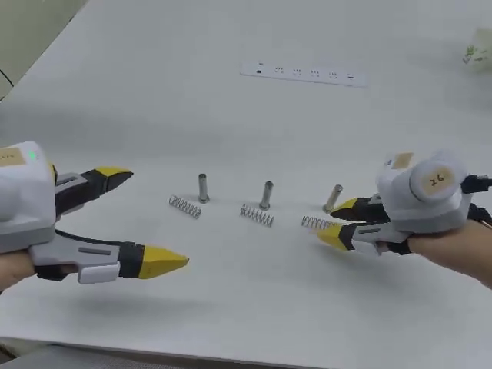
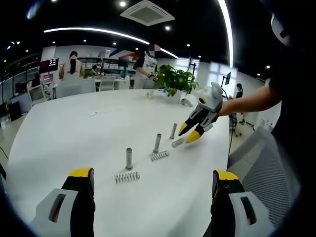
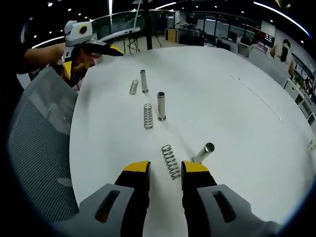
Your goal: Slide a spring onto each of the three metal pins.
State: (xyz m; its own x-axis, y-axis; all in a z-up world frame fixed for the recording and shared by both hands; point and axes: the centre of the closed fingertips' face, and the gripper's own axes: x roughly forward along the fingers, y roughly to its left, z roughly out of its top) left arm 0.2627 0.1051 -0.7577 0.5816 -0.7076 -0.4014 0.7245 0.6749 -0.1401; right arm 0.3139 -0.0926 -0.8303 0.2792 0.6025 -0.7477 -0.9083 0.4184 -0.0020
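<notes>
Currently three short metal pins stand in a row on the white table [image 1: 231, 307]: the left pin [image 1: 203, 187] and middle pin [image 1: 266, 195] are upright, while the right pin [image 1: 333, 198] leans. Just in front of each lies a small wire coil, flat on the table: left spring [image 1: 185, 206], middle spring [image 1: 256, 215], right spring [image 1: 315, 223]. The right gripper [image 1: 336, 223] sits low at the right spring with its jaws narrowly parted. The spring's near end reaches between the yellow tips, but I cannot tell whether they touch it. The left gripper [image 1: 142, 219] hovers left of the row, jaws wide, holding nothing. A power strip [image 1: 304, 74] lies farther back.
</notes>
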